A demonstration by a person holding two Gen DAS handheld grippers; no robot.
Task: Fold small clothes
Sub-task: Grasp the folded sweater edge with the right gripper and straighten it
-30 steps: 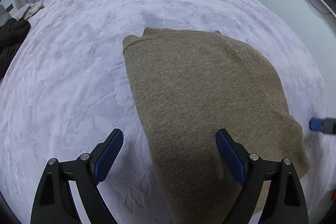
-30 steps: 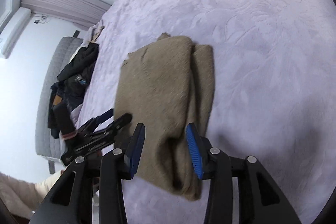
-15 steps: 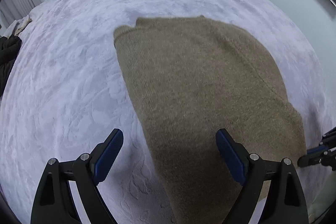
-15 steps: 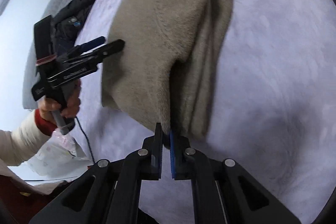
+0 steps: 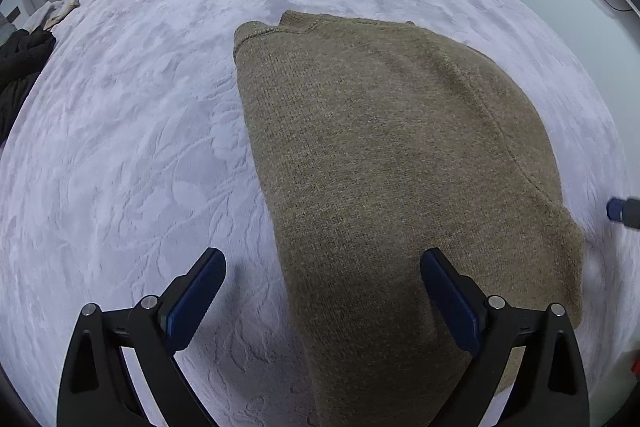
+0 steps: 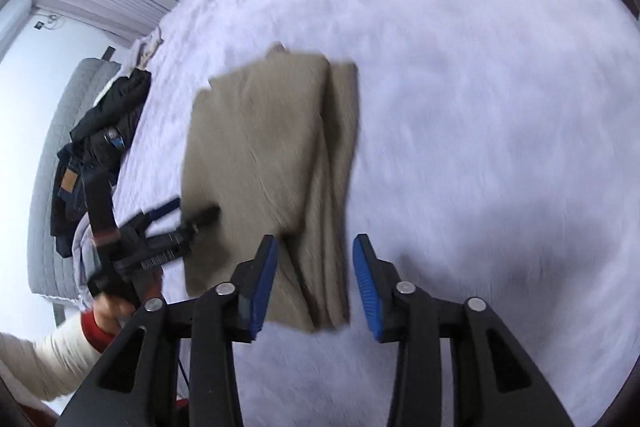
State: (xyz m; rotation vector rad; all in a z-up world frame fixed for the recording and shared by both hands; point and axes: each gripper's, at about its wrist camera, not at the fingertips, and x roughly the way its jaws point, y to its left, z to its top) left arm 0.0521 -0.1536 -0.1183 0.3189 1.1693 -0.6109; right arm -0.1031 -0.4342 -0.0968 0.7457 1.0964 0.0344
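Lavender embossed bedspread [image 5: 140, 147] is filling both views. Folded olive-brown sweater [image 5: 384, 163] is lying flat on it, layered edges toward my right. I am hovering my left gripper [image 5: 322, 301] spread wide over its near edge. My right gripper [image 6: 315, 281] is hanging open above the near corner, gripping nothing.
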